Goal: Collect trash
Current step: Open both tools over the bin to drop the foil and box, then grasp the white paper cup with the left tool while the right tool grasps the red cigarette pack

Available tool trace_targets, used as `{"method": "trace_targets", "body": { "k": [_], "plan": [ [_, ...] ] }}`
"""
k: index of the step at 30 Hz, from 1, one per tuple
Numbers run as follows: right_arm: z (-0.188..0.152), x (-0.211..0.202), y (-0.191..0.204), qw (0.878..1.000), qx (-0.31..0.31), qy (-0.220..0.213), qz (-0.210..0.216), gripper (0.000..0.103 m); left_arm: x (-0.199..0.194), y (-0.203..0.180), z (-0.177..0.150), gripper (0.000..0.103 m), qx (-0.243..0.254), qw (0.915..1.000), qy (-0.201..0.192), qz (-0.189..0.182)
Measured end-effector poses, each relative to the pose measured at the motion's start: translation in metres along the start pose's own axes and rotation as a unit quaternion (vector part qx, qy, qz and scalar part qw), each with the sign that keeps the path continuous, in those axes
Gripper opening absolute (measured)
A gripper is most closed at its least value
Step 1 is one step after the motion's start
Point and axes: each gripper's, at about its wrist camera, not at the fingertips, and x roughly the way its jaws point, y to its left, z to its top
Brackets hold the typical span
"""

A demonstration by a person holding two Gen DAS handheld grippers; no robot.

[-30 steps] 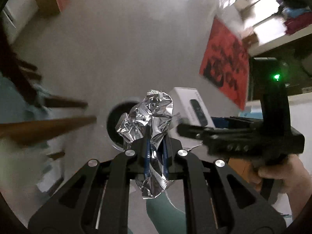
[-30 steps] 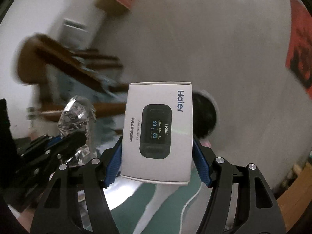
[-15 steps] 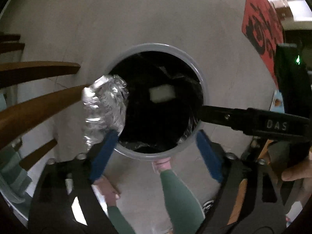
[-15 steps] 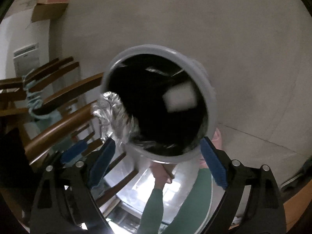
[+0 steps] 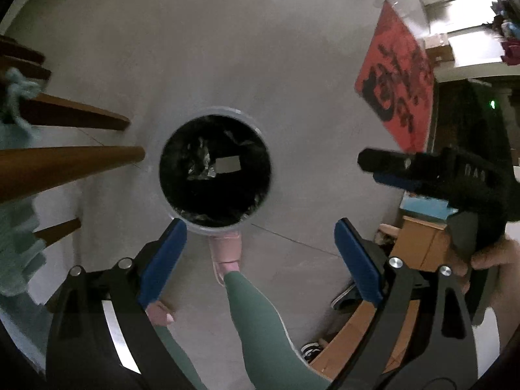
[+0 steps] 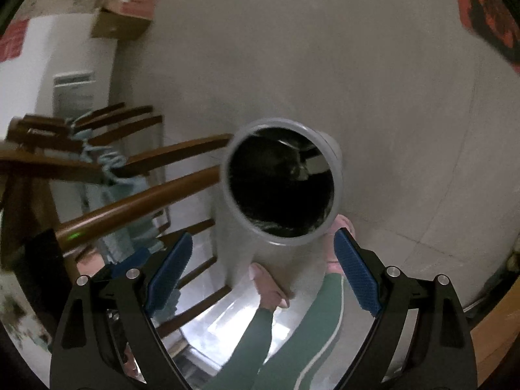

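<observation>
A grey round trash bin [image 5: 169, 209] with a black liner stands on the floor below me; it also shows in the right wrist view [image 6: 334, 165]. Inside lie the white box [image 5: 227, 164] and the crumpled foil wrapper [image 5: 201, 162]; the box shows faintly in the right wrist view [image 6: 317, 164]. My left gripper [image 5: 260, 260] is open and empty above the bin's near side. My right gripper [image 6: 263, 269] is open and empty above the bin; it also shows in the left wrist view [image 5: 393, 169], off to the right.
Wooden chair rails [image 5: 65, 162] with a teal cloth [image 5: 16, 91] stand left of the bin. A red mat [image 5: 399, 87] lies to the right. The person's legs and pink slippers [image 5: 227, 250] are beside the bin. A cardboard box [image 6: 123, 16] sits by the far wall.
Both grippers opened over the bin. The foil wrapper and the white box dropped into it. Both grippers have since risen, so the bin looks smaller.
</observation>
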Motion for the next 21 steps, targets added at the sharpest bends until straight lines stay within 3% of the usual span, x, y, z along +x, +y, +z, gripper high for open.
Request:
{"method": "trace_targets", "body": {
  "k": [5,9,11,13,16,19,21],
  "plan": [
    [-0.019,-0.089,0.080,0.995,-0.088,-0.030,0.030,0.088,-0.133,-0.040,-0.030,0.091,0.022,0.9960,-0.082,-0.028],
    [-0.045,-0.152,0.165,0.978,-0.197,-0.044,0.057,0.089,-0.247,-0.033,-0.069,0.096,0.011,0.9834,-0.181,-0.007],
    [-0.062,-0.171,0.217,0.961,-0.264,-0.042,0.066,0.090,-0.283,-0.016,-0.090,0.096,-0.019,0.9767,-0.214,0.010],
    [-0.081,-0.174,0.267,0.944,-0.320,-0.036,0.069,0.090,-0.322,0.015,-0.121,0.096,-0.070,0.9654,-0.249,0.035],
    [-0.112,-0.161,0.328,0.920,-0.384,-0.014,0.083,0.090,-0.364,0.070,-0.178,0.096,-0.163,0.9411,-0.288,0.069],
    [-0.155,-0.128,0.395,0.886,-0.455,0.025,0.091,0.090,-0.389,0.117,-0.238,0.096,-0.241,0.9092,-0.323,0.105],
    [-0.172,-0.104,0.421,0.875,-0.476,0.042,0.082,0.090,-0.395,0.145,-0.277,0.096,-0.295,0.8883,-0.330,0.125]
  ]
}}
